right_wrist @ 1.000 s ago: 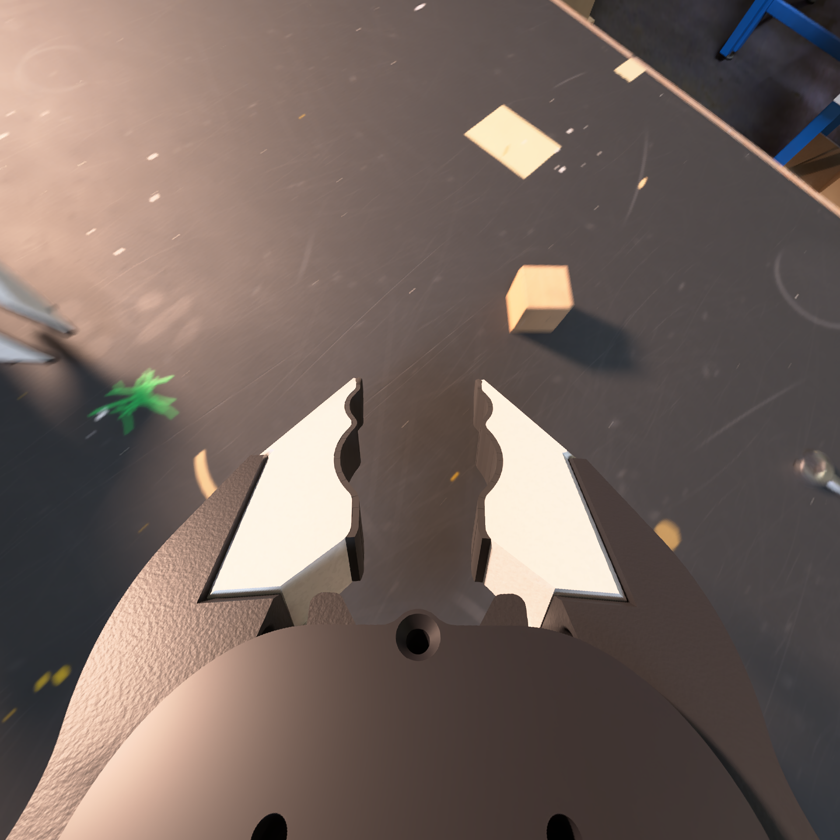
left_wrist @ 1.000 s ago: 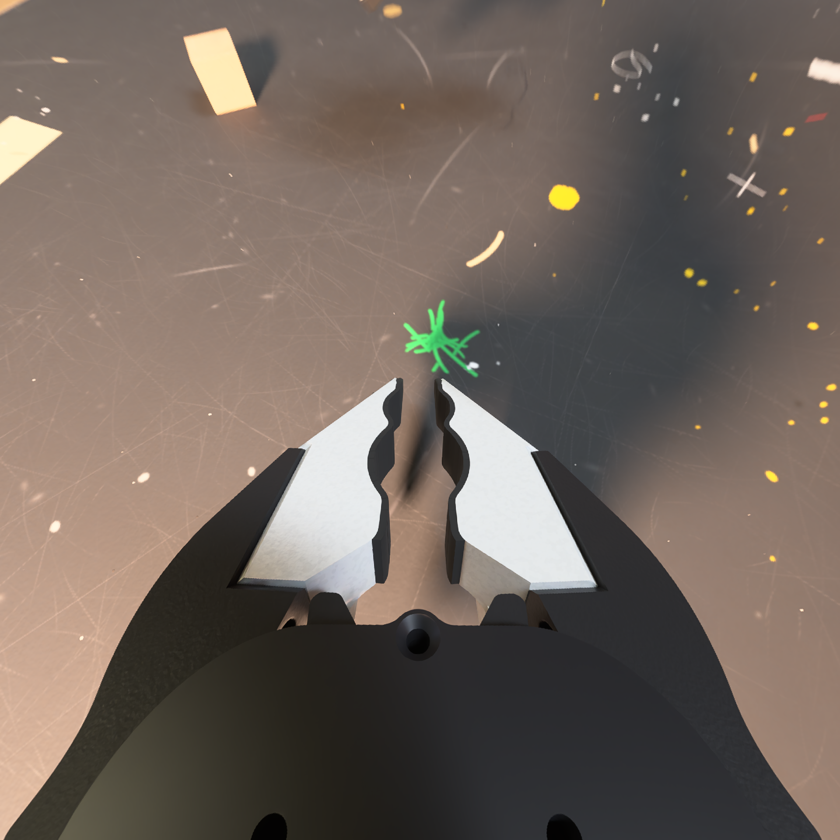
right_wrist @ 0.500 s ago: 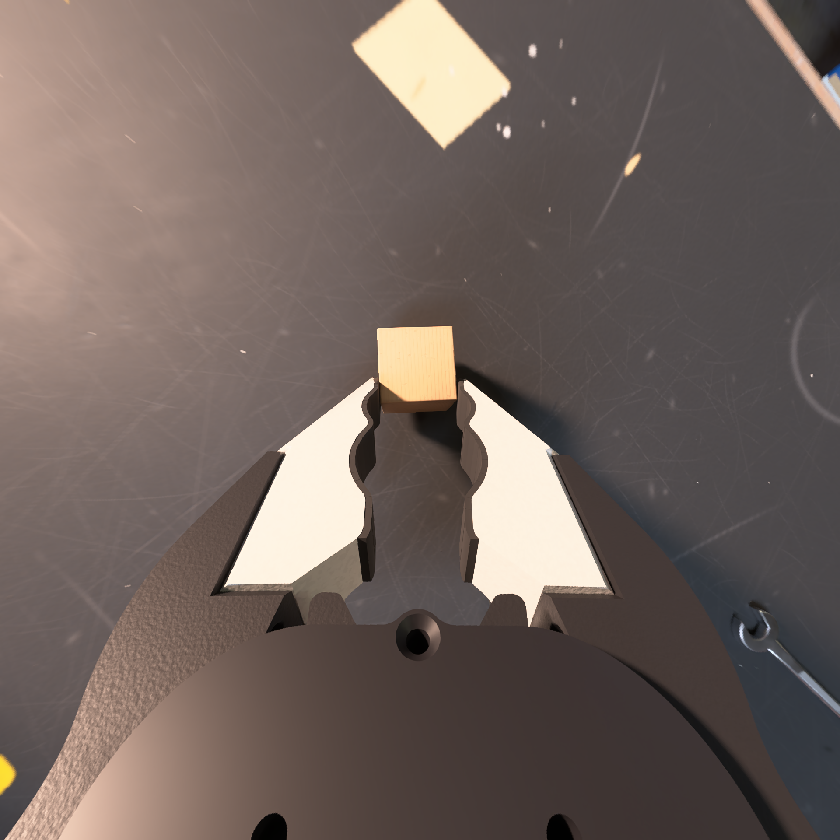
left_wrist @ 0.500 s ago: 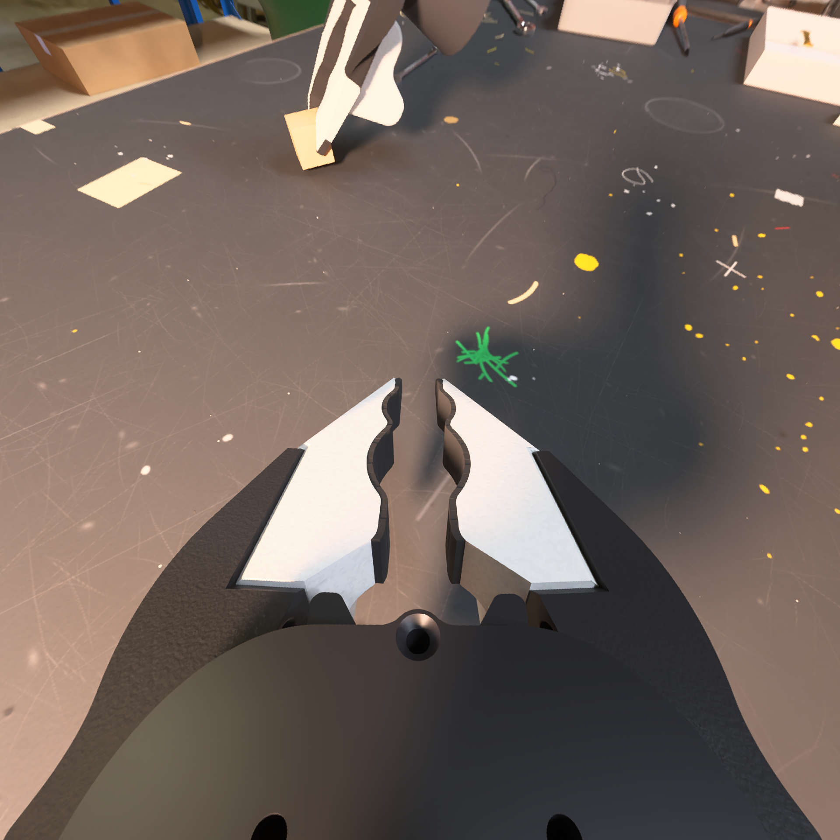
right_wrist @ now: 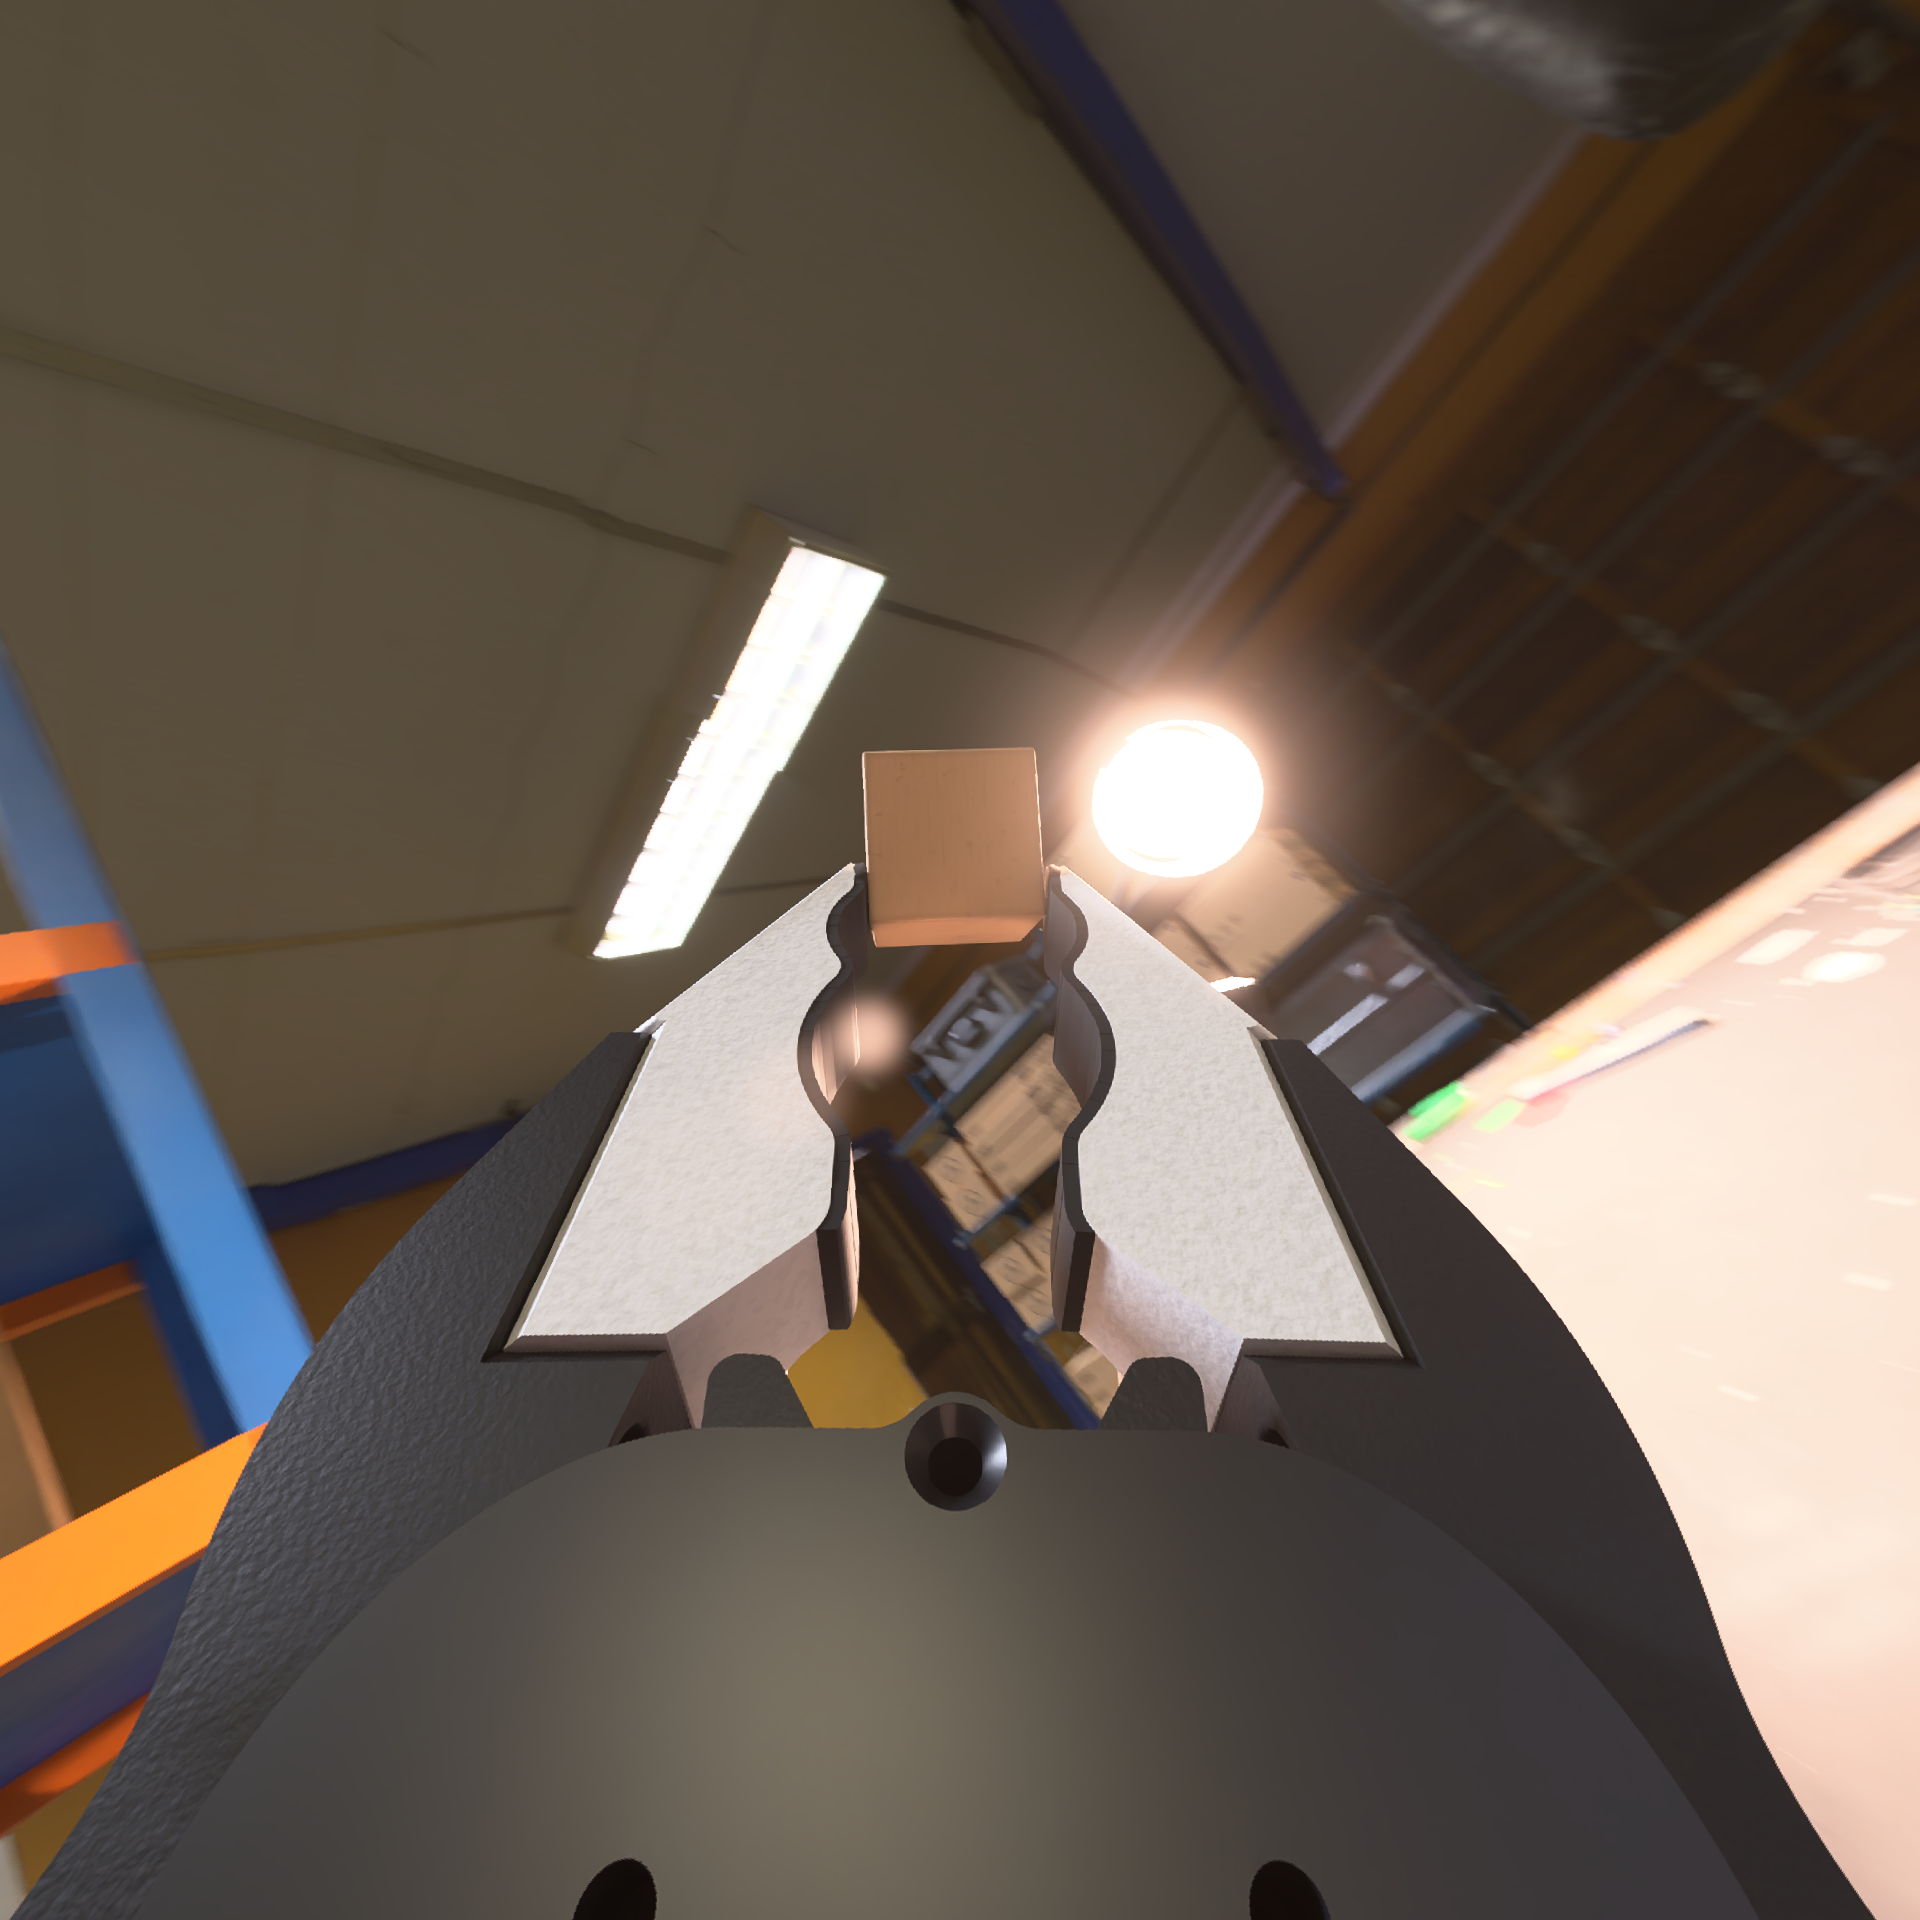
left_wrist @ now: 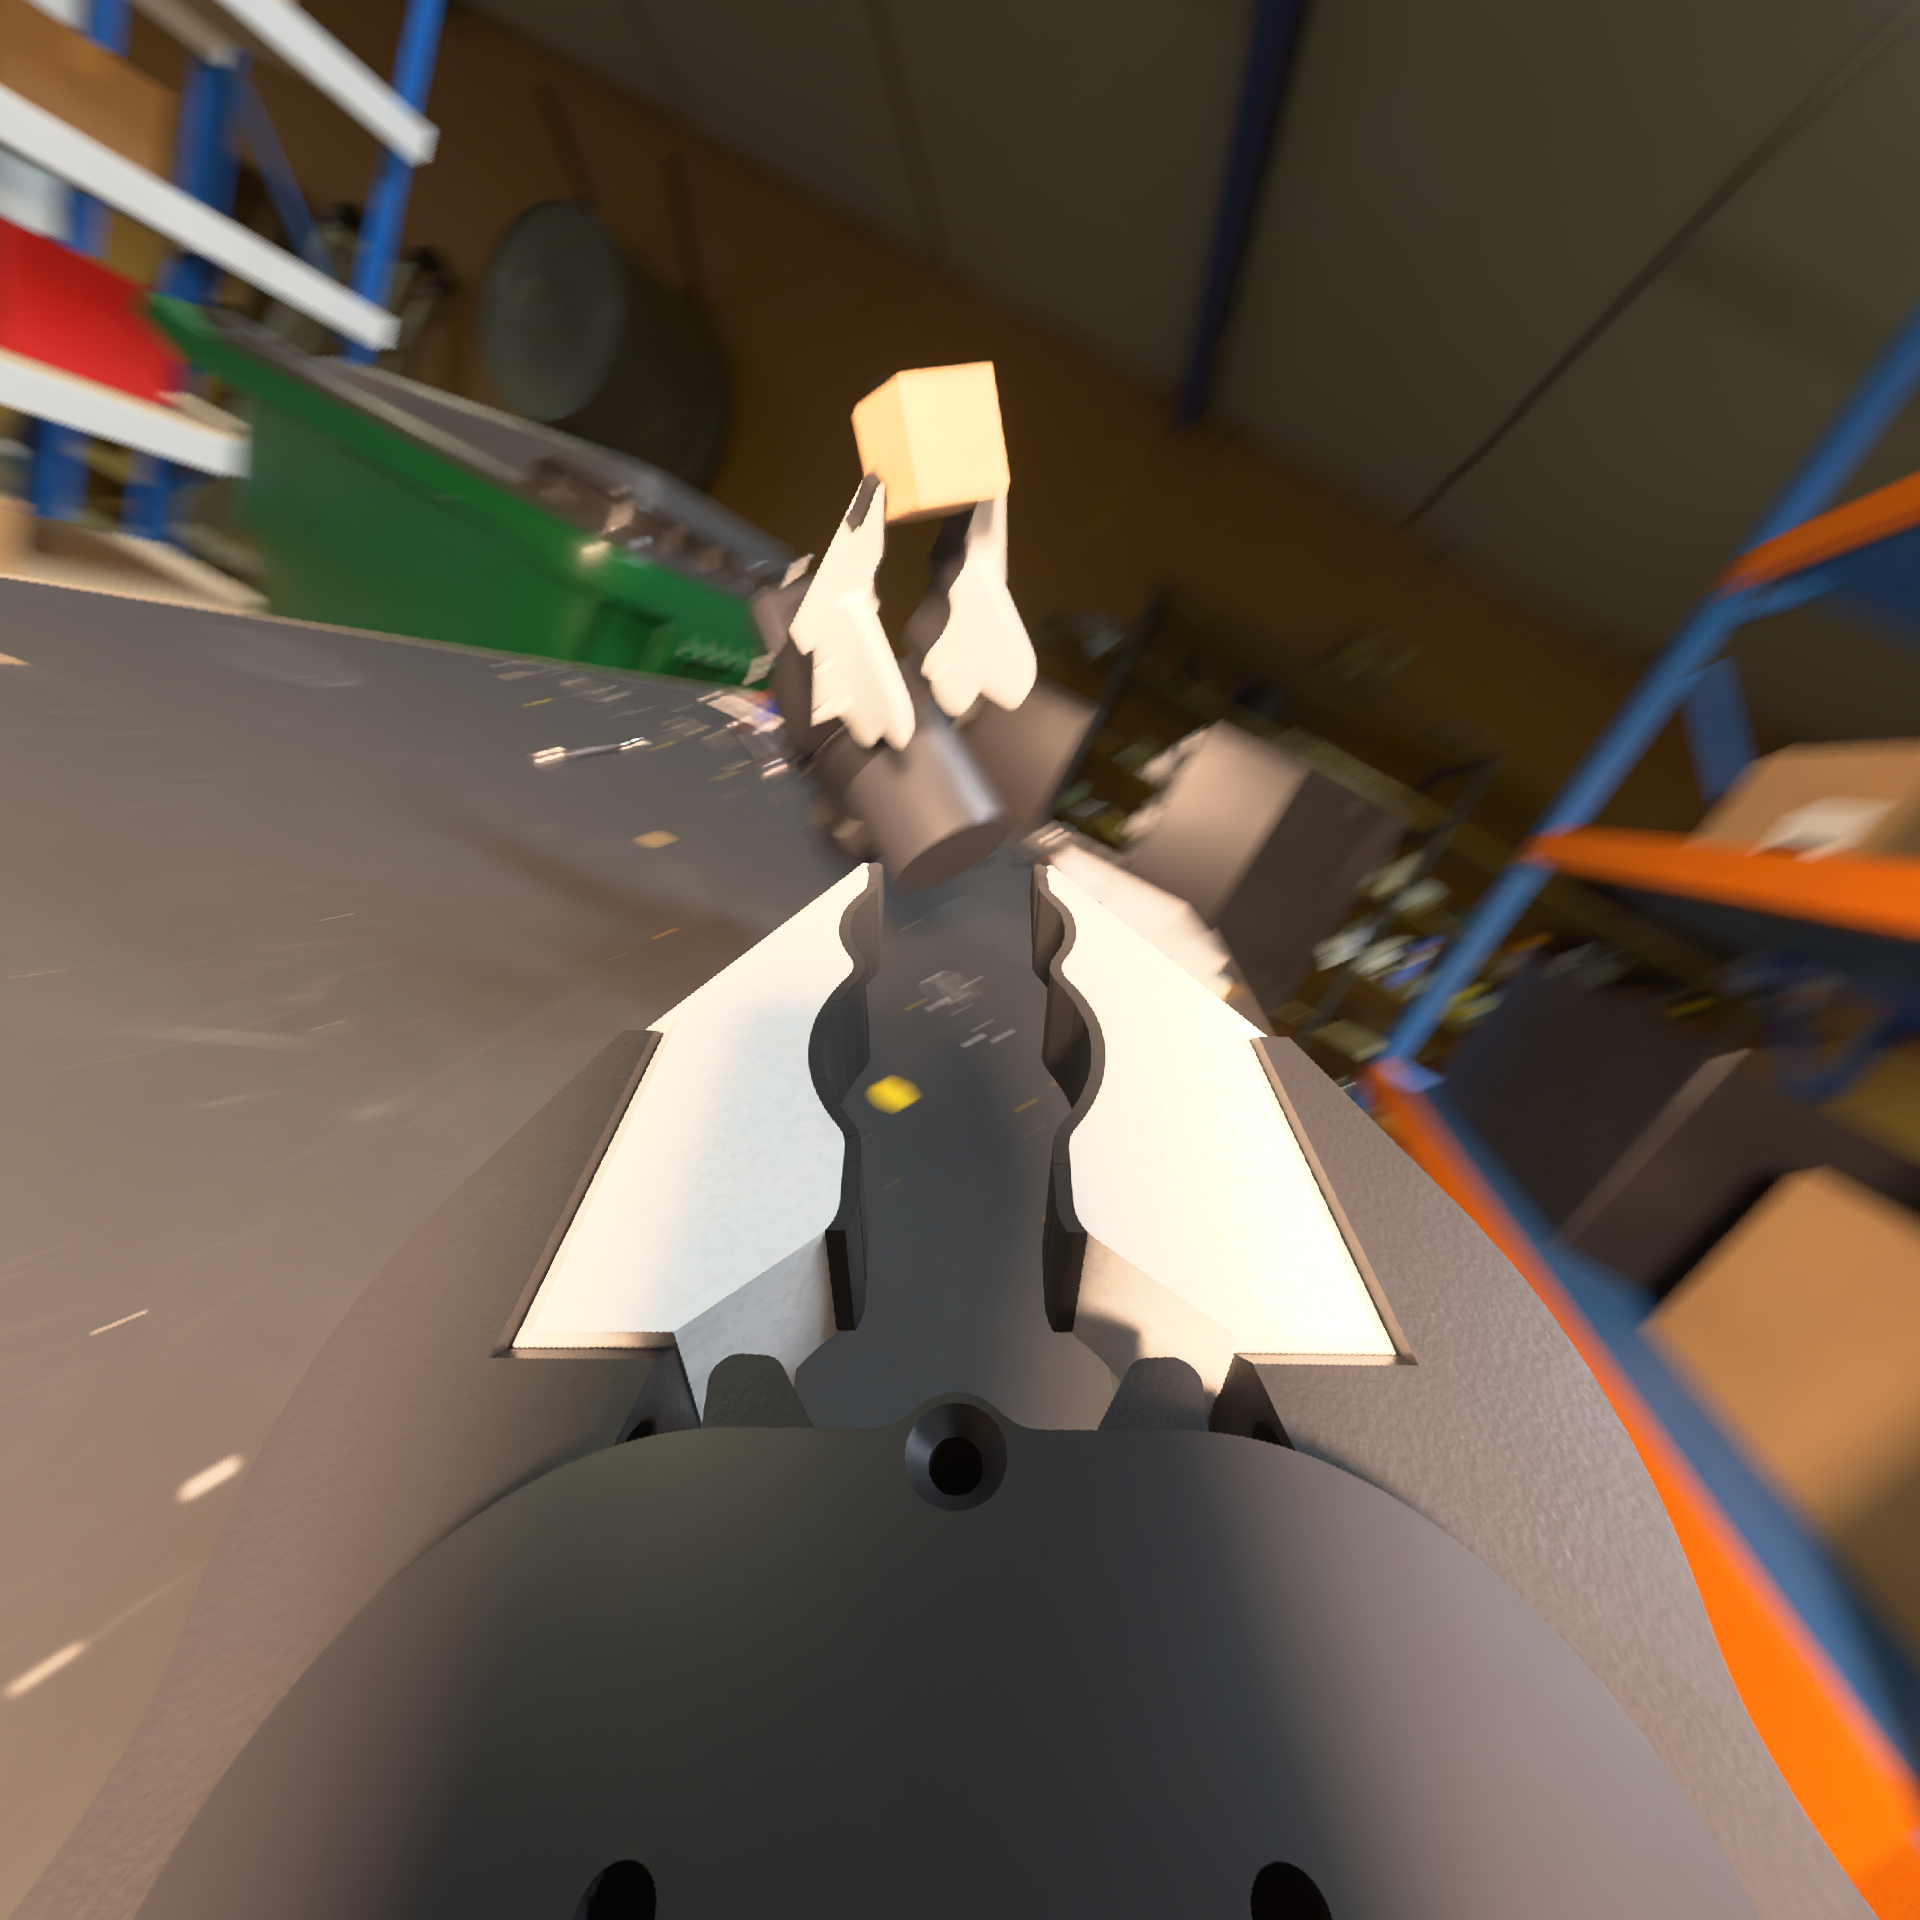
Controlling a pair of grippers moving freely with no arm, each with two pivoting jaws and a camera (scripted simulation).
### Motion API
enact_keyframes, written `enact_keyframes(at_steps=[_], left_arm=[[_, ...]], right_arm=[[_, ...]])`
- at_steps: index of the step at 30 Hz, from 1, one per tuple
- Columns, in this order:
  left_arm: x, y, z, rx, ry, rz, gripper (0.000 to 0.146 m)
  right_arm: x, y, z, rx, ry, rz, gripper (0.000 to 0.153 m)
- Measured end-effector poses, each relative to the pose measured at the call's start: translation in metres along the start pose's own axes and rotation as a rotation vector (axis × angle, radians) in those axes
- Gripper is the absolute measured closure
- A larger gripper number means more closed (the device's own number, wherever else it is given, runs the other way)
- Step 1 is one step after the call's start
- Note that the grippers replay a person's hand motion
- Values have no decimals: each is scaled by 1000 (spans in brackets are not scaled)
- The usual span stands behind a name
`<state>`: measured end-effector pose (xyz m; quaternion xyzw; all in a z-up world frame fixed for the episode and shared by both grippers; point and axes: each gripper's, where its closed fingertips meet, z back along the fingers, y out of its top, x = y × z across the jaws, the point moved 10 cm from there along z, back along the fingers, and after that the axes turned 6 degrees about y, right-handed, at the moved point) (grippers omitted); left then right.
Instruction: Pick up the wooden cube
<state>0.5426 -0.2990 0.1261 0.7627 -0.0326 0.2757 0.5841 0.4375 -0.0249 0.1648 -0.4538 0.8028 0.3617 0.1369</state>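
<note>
The wooden cube point(right_wrist: 951, 831) is a small light-brown block pinched between the tips of my right gripper point(right_wrist: 954, 883), which is shut on it and points up toward the ceiling. In the left wrist view the cube point(left_wrist: 930, 442) shows high above the dark table point(left_wrist: 312, 883), held by the right gripper point(left_wrist: 925, 507) with its white fingers point(left_wrist: 852, 634) pointing up. My left gripper point(left_wrist: 956, 883) is empty, its jaws a little apart, low over the table and aimed at the right gripper.
A green bin point(left_wrist: 447, 520) stands beyond the table's far edge. Blue and orange racking point(left_wrist: 1714, 883) with cardboard boxes is on the right. A strip light point(right_wrist: 748, 738) and a bright lamp point(right_wrist: 1174, 795) are overhead. Small debris lies on the table.
My right gripper has shut on the cube, lifted it off the table and tipped up toward the ceiling. My left gripper has tilted up and its jaws have opened wider.
</note>
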Motion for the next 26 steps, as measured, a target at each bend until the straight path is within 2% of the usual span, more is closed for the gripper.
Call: enact_keyframes(at_steps=[3,6,8,12,16,19,21,23,25,26], left_arm=[[8,0,-15,94,-214,201,113],[13,-1,-27,99,-321,269,109],[18,-4,-34,55,-387,315,107],[25,-16,-41,7,-514,478,102],[25,-15,-30,6,-426,446,100],[28,-9,-26,4,-475,457,103],[32,-9,-28,39,-575,514,104],[35,-17,-34,154,-700,613,104],[38,-27,-43,245,-779,725,104],[40,-30,-48,268,-810,769,103]], right_arm=[[-1,-37,-16,58,133,-58,119],[4,-70,-28,63,233,-104,119],[7,-85,-34,9,230,-38,119],[-10,-90,-45,-178,162,329,120],[-41,-87,-55,-504,6,926,120],[-56,-95,-62,-596,-18,1260,120],[-61,-96,-64,-498,47,1308,119],[-57,-93,-62,-285,183,1156,119],[-45,-89,-56,-66,351,916,119],[-34,-93,-56,104,437,901,119]])
